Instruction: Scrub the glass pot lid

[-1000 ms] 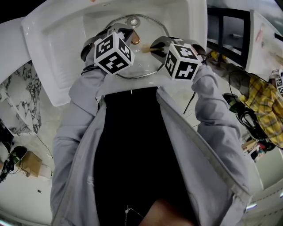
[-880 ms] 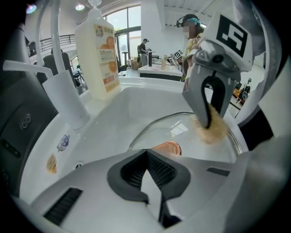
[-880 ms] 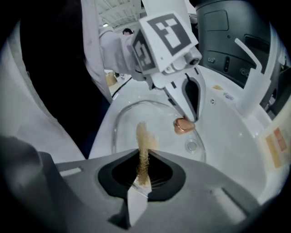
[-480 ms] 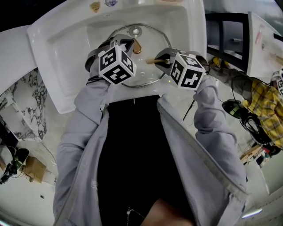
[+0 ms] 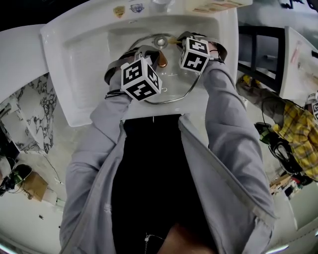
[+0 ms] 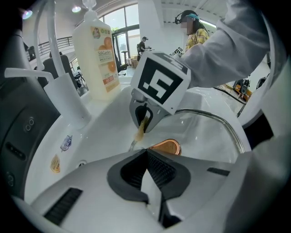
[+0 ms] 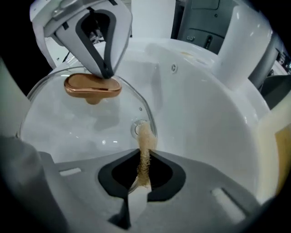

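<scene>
The glass pot lid [image 5: 174,82] lies in the white sink [image 5: 84,59], copper knob [image 5: 162,60] up. My left gripper [image 5: 156,53] is shut, and its tips rest on the near edge of the knob [image 6: 164,146]; the right gripper view shows the same tips [image 7: 107,73] on the knob [image 7: 93,86]. My right gripper [image 5: 175,40] is shut on a tan fibrous scrubber strip [image 7: 145,141]. The strip's free end touches the lid [image 7: 68,123] at its far rim, by a small metal ring [image 7: 137,129]. The left gripper view shows the right gripper [image 6: 144,127] pointing down with the strip.
A white faucet [image 6: 68,98] and a soap bottle with an orange label [image 6: 93,54] stand on the sink's back ledge. Small stickers [image 5: 119,11] mark the sink's rim. Bags and cables [image 5: 290,134] lie on the floor at right. A person [image 6: 195,27] stands far off.
My right gripper has carried the scrubber strip from the lid's near right side across to its far rim. The left gripper has stayed at the knob.
</scene>
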`<move>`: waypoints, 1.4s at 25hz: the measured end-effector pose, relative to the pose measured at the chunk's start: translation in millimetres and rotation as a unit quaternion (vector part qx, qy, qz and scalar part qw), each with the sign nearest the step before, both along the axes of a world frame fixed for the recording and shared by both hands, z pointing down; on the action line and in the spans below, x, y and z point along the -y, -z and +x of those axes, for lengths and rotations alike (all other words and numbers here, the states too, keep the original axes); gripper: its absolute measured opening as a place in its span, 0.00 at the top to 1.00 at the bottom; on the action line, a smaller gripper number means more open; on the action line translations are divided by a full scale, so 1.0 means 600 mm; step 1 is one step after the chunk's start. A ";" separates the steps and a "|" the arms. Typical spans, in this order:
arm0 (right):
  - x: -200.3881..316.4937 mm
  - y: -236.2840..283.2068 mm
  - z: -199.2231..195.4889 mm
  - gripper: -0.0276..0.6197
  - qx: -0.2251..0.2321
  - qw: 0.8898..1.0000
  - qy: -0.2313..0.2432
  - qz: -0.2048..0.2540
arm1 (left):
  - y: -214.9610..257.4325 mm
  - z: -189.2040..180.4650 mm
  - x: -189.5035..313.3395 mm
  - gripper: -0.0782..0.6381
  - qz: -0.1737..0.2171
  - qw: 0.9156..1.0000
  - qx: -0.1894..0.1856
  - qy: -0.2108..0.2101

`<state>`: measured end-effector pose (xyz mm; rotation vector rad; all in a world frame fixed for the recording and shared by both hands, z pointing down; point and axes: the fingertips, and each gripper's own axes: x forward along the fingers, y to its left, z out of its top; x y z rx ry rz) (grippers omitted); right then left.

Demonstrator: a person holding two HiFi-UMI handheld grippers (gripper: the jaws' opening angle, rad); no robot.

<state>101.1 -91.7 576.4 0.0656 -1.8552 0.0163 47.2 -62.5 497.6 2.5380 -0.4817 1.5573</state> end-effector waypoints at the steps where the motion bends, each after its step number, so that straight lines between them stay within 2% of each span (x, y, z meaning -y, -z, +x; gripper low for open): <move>1: 0.002 -0.004 0.002 0.91 -0.006 1.000 -0.004 -0.006 | 0.000 0.000 0.000 0.88 0.000 1.000 0.000 0.001; 5: -0.007 0.003 0.025 0.91 -0.045 0.997 -0.043 -0.046 | -0.002 -0.005 0.001 0.88 0.000 1.000 0.003 0.002; 7: -0.020 0.011 0.036 0.91 -0.060 0.996 -0.047 -0.054 | -0.005 -0.010 0.003 0.88 0.003 1.000 0.011 0.003; 10: -0.047 0.030 0.045 0.91 -0.060 0.995 -0.052 -0.057 | -0.015 -0.025 0.004 0.88 0.006 0.999 0.035 -0.001; 14: -0.097 0.057 0.051 0.91 -0.048 0.994 -0.069 -0.063 | -0.050 -0.051 -0.031 0.88 -0.034 0.997 0.070 -0.026; 16: -0.124 0.072 0.056 0.91 -0.043 0.994 -0.079 -0.062 | -0.059 -0.057 -0.045 0.88 -0.020 0.996 0.082 -0.037; 18: -0.148 0.088 0.062 0.91 -0.040 0.994 -0.087 -0.059 | -0.055 -0.060 -0.049 0.88 -0.010 0.996 0.078 -0.031; 21: -0.185 0.120 0.055 0.91 -0.021 0.993 -0.097 -0.066 | -0.044 -0.067 -0.052 0.88 -0.027 0.998 0.062 -0.010; 24: -0.224 0.150 0.034 0.91 -0.005 0.993 -0.095 -0.068 | -0.029 -0.078 -0.055 0.88 -0.027 0.998 0.058 0.001; 28: -0.271 0.183 -0.006 0.91 0.018 0.993 -0.084 -0.082 | 0.000 -0.089 -0.063 0.88 -0.022 0.999 0.043 0.022; 35: -0.325 0.229 -0.110 0.91 0.095 0.983 -0.069 -0.138 | 0.054 -0.107 -0.085 0.88 -0.012 0.998 0.014 0.055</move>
